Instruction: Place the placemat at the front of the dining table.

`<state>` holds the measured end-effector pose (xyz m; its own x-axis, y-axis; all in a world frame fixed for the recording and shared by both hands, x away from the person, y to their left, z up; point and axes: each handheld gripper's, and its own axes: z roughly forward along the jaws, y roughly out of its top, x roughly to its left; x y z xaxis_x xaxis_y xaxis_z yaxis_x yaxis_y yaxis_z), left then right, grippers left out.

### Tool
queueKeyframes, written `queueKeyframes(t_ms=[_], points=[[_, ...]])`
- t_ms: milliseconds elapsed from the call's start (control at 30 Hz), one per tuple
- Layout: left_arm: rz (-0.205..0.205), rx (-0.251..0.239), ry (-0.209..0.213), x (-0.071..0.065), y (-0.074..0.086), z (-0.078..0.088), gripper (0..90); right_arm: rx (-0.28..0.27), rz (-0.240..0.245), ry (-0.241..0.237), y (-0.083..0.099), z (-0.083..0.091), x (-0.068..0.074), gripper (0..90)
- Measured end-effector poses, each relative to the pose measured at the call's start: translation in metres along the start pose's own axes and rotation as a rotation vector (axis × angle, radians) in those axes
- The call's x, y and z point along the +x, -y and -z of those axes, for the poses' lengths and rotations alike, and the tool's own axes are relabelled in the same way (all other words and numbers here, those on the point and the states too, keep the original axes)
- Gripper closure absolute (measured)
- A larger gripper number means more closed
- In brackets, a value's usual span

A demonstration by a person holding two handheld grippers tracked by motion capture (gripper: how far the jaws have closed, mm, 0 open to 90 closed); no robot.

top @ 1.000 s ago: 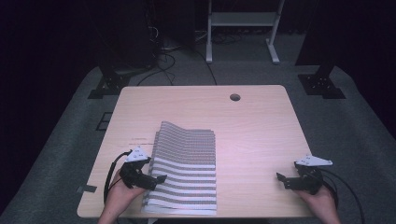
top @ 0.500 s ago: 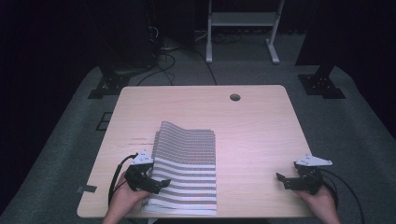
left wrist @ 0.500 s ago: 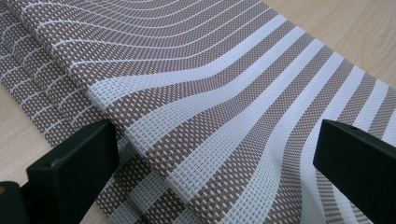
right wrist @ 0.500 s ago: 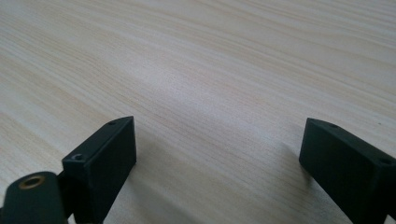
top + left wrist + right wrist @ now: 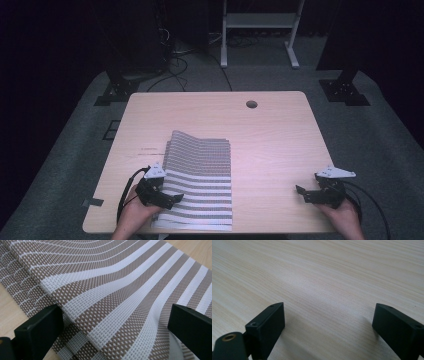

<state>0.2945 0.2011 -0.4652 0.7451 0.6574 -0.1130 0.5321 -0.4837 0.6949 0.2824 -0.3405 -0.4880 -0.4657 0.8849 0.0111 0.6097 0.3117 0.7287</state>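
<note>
- Left gripper (image 5: 172, 199), jaws spread wide, sits over the striped mat's (image 5: 200, 175) near-left edge, likely lining up a grab.
- Next: close on that edge.
- Right gripper (image 5: 300, 191) rests agape on bare worktop (image 5: 270, 140).

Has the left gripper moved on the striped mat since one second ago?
Yes. The left gripper has slid toward the table's near edge and slightly rightward over the striped mat, which lies unchanged.
</note>
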Motion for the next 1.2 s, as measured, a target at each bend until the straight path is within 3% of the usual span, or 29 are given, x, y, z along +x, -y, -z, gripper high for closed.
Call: queueKeyframes(t_ms=[233, 333, 400, 500, 567, 1000, 1200], points=[[-0.020, 0.022, -0.022, -0.002, 0.001, -0.003, 0.0, 0.000, -0.001, 0.000, 0.000, 0.000, 0.000, 9.7], [-0.035, 0.026, 0.011, -0.004, 0.002, -0.003, 11.9, 0.000, 0.000, 0.000, 0.000, 0.000, 0.000, 9.7], [-0.046, 0.034, -0.001, -0.006, 0.001, -0.003, 12.8, 0.000, 0.000, -0.001, 0.000, 0.000, 0.000, 9.7], [-0.030, 0.029, 0.010, -0.004, 0.000, 0.000, 24.0, 0.000, 0.000, -0.001, 0.000, 0.000, 0.000, 9.7], [-0.027, 0.030, 0.041, -0.003, 0.000, 0.001, 32.6, 0.000, 0.000, -0.001, 0.000, 0.000, 0.000, 9.7], [0.002, 0.078, 0.098, -0.006, -0.004, 0.006, 74.1, 0.000, -0.001, -0.001, 0.000, 0.000, 0.000, 9.7], [0.015, 0.054, 0.116, -0.007, -0.008, 0.011, 85.6, 0.000, 0.000, -0.001, 0.000, 0.000, 0.000, 9.7]])
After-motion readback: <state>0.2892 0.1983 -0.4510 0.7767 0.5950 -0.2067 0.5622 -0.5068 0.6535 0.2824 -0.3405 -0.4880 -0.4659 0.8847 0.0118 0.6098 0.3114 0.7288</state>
